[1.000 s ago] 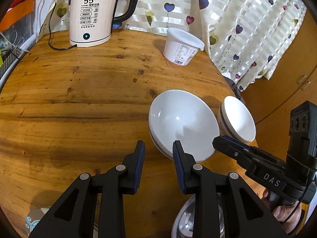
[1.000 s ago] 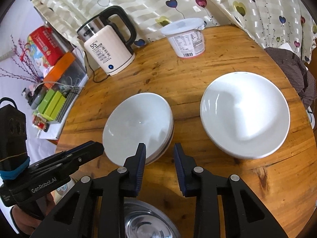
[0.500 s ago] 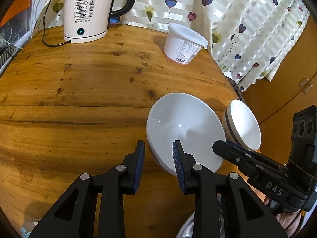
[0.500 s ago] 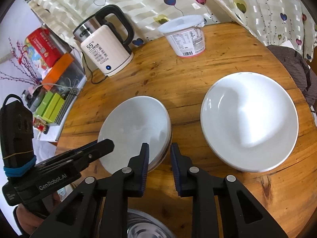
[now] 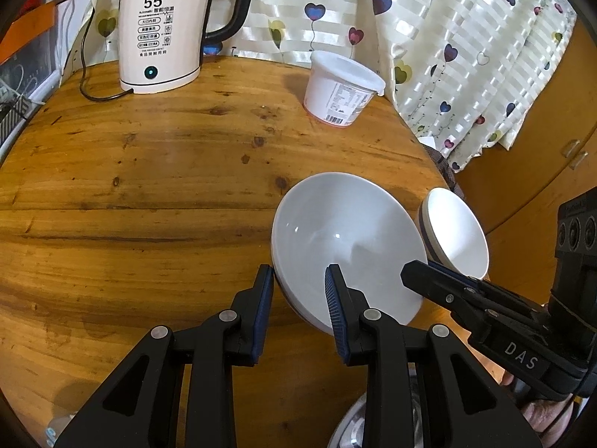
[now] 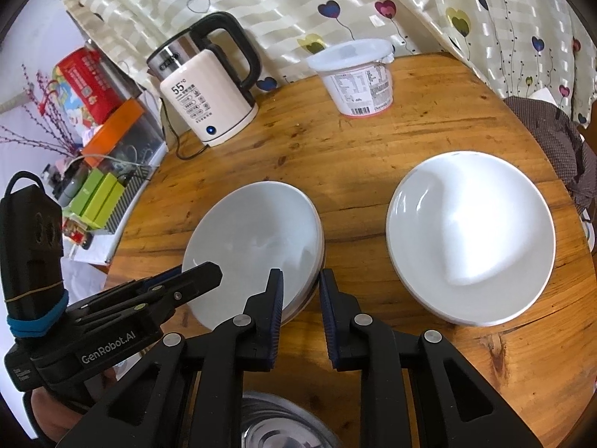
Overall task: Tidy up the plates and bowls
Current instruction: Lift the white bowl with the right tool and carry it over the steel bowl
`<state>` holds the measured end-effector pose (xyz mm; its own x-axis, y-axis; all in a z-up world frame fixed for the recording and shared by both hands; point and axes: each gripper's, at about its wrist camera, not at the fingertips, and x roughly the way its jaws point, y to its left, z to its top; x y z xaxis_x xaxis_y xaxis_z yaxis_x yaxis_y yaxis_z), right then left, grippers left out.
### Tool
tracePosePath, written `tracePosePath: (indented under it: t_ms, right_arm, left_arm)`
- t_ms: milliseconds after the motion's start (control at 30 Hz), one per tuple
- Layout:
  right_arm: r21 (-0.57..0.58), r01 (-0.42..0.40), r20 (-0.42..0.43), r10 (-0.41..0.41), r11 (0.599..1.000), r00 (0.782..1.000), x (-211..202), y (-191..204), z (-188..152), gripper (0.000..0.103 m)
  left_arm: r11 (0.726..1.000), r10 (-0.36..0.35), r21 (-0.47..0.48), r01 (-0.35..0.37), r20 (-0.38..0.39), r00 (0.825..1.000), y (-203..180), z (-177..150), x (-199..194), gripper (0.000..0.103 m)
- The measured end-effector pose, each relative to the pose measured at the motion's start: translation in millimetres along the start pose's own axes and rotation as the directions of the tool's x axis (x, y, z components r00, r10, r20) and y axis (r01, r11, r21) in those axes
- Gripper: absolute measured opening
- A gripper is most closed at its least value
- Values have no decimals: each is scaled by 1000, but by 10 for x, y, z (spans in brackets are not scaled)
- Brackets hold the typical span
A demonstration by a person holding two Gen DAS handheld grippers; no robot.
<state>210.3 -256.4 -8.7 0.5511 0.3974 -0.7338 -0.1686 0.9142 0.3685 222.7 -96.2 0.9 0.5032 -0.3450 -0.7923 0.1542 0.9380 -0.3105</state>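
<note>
On the table, right fingers pinch stacked empty bowls (left fingers gape astride).

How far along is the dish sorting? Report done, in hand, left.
Done: white bowls are nested in two piles, the left pile and the right pile. In hand: the right gripper has its jaws clamped on the left pile's near rim; the left gripper straddles the same rim, grip unclear. Left: probably joining the piles; the steel bowl beneath the grippers sits apart.
</note>
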Motion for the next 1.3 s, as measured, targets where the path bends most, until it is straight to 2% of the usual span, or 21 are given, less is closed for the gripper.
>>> tracePosePath:
  t_ms: [533, 1300]
  right_arm:
    - [-26, 11, 36, -10, 1000, 999, -362, 184, -130, 19]
    - [-39, 36, 70, -33, 999, 997, -860, 355, -477, 19]
  left_arm:
    - [1000, -5, 26, 5, 33, 999, -101, -151, -360, 30]
    - [997, -30, 72, 26, 48, 998, -302, -539, -796, 30]
